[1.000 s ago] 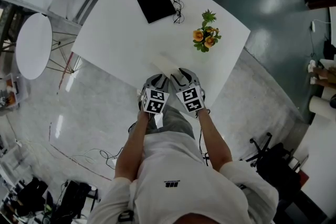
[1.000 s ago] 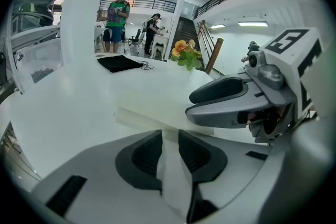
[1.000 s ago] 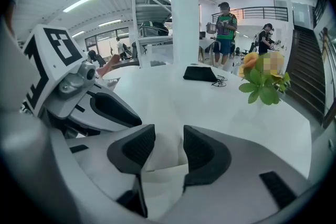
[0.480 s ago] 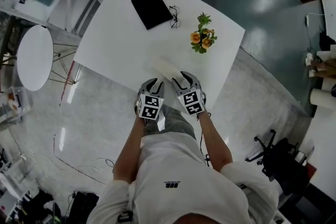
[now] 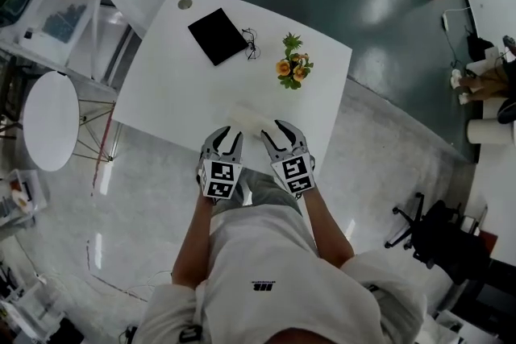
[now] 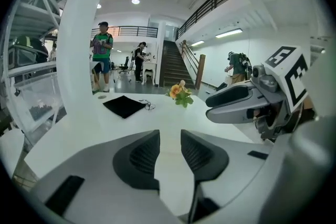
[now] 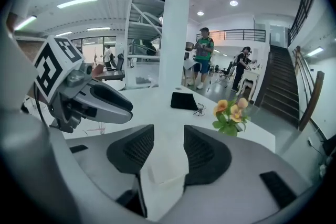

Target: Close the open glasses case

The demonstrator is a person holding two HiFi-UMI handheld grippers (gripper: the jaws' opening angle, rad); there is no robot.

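Left claw (image 5: 228,136) and right claw (image 5: 275,130) are both part-open and empty, held at the near tabletop (image 5: 177,84) edge. The pale glasses case (image 5: 251,118) lies just ahead, and the claws are probably lining up to fold it shut.

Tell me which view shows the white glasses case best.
The right gripper view: the glasses case fills the gap seen between the right hand-held gripper's open jaws, edges clear. The head view shows the case only as a small pale shape on the white table. The left gripper view hardly sets it apart from the table.
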